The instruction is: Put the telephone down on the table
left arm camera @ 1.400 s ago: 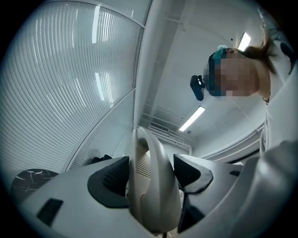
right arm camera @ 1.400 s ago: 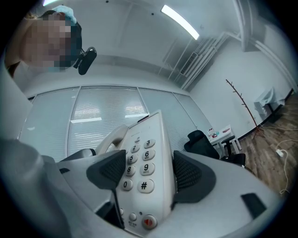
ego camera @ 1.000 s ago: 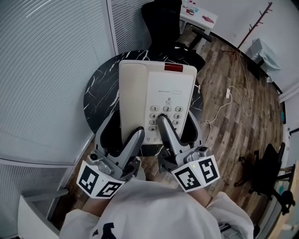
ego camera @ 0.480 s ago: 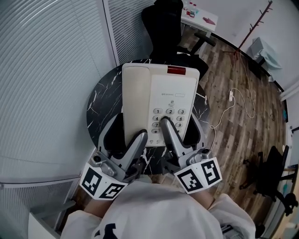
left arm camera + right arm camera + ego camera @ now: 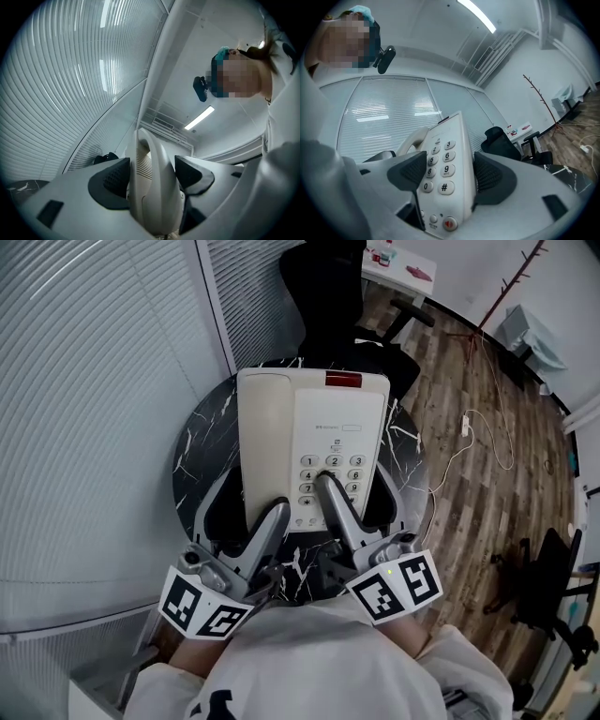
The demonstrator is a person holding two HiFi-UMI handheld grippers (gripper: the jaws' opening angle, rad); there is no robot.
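Note:
A cream telephone [image 5: 323,432], handset on its cradle and a red strip at its far end, is held in the air over a round black marble table [image 5: 199,451]. My left gripper [image 5: 246,507] is shut on the near end at the handset side. In the left gripper view the handset [image 5: 152,187] fills the gap between the black pads [image 5: 115,178]. My right gripper [image 5: 359,493] is shut on the keypad side. The right gripper view has the keypad [image 5: 440,166] squeezed between both pads, and both gripper views look up toward the ceiling.
A black office chair [image 5: 328,287] stands behind the table, with a white desk [image 5: 403,273] further back. White blinds [image 5: 94,381] line the left wall. A white cable [image 5: 469,442] lies on the wooden floor at the right, near another black chair [image 5: 544,587].
The telephone and both grippers have drifted slightly over the table between the frames. Both grips on the telephone are unchanged.

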